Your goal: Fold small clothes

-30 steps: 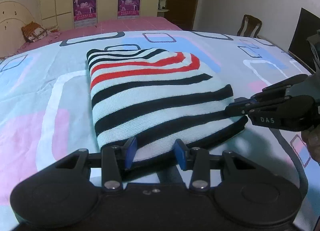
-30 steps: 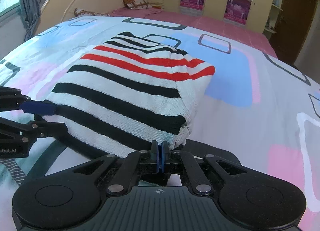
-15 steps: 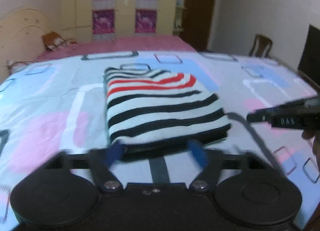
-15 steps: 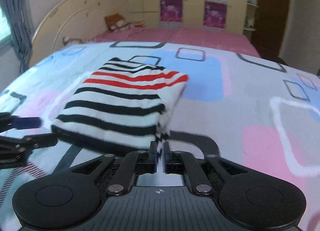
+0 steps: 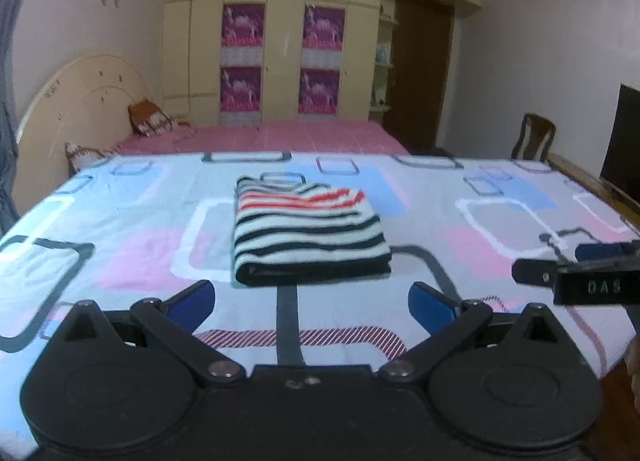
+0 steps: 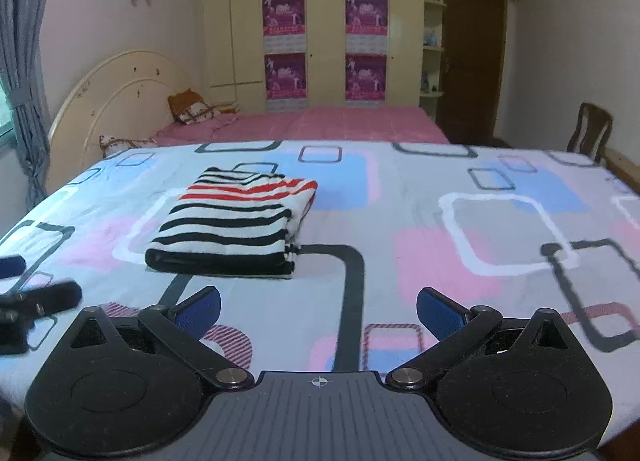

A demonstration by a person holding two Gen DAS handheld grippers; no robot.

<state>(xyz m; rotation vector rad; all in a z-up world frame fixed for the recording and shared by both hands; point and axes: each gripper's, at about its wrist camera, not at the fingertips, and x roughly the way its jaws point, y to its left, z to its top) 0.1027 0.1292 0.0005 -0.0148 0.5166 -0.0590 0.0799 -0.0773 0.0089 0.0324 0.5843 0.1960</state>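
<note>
The left hand-held gripper [image 5: 311, 303] is spread wide with nothing between its blue pads, and the right hand-held gripper [image 6: 318, 311] is spread just as wide and equally empty. Both hang over the near part of the bed [image 6: 440, 261], clear of the cloth.

Straight ahead of the left one lies the folded striped sweater [image 5: 308, 235], a compact rectangle resting flat on the patterned bedsheet [image 5: 132, 245]. Its thick folded edge faces the grippers and its long axis runs away from them toward the red-striped far end. From the right wrist view the same sweater [image 6: 236, 221] sits ahead and to the left, so the left hand-held gripper looks the more squarely lined up with it, though neither touches it.

The fold appears complete; any coming move would likely be a tidy-up or a reach for another garment, though none is visible. Bare sheet lies open on every side of the sweater, especially to its right. The bed's near edge runs just below the grippers, and a wooden chair [image 6: 590, 127] stands well apart beyond the far right corner.
</note>
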